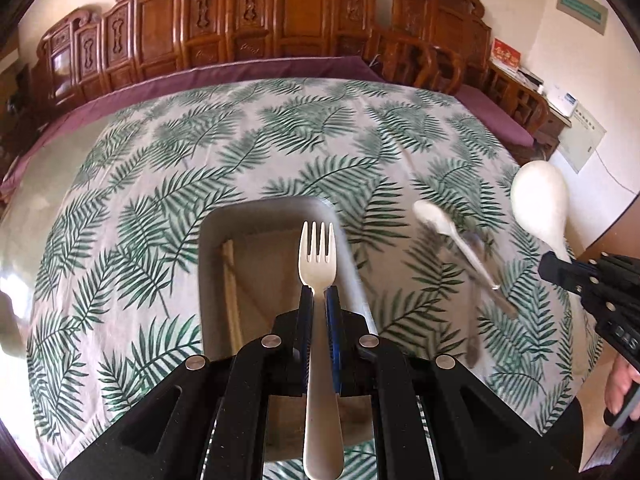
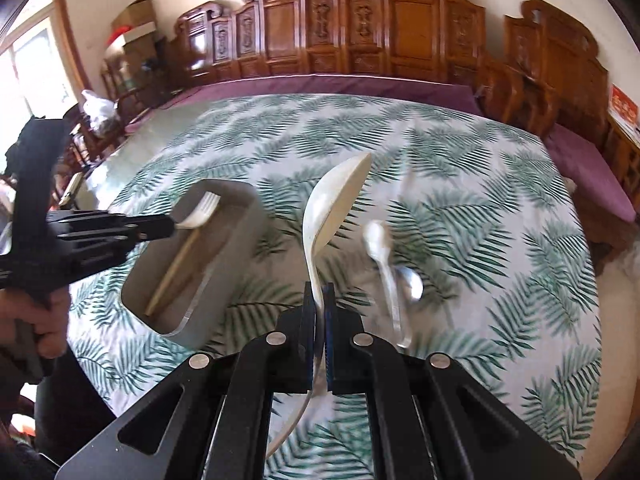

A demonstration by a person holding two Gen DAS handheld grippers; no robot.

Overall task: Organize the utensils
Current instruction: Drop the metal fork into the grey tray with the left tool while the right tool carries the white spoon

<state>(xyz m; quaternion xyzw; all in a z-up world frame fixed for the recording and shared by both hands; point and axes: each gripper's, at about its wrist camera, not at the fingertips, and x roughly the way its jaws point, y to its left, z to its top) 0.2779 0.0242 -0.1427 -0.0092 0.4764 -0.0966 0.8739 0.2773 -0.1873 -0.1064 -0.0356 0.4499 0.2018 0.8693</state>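
The left gripper (image 1: 319,300) has its two black fingers, faced with blue pads (image 1: 333,320), pinched flat against the neck of a cream plastic fork (image 1: 318,264); the four tines point to 12 o'clock over the open grey tray (image 1: 208,264), and the smooth handle runs back between the fingers toward 6 o'clock. The tray is a matte rounded-corner rectangle with upright walls; inside it, along the left wall, lies a slim pale wooden stick (image 2: 176,264) (possibly a chopstick, its ends are too blurred to say).

The right gripper (image 2: 319,300) is likewise closed tight, on the thin curved stem of a large white ladle-shaped spoon (image 2: 332,204); its broad glossy bowl rises toward 12 o'clock, turned edge-on in the right wrist view, and shows as a smooth oval at 3 o'clock in the left wrist view.

On the tablecloth (image 1: 160,184), a soft white fabric printed with green palm fronds, lie a small white spoon (image 2: 378,240) and, touching or crossing it, a shiny metal spoon (image 2: 412,286); both sit at about 2 o'clock from the right gripper, to the right of the tray and apart from it, smeared by motion blur.
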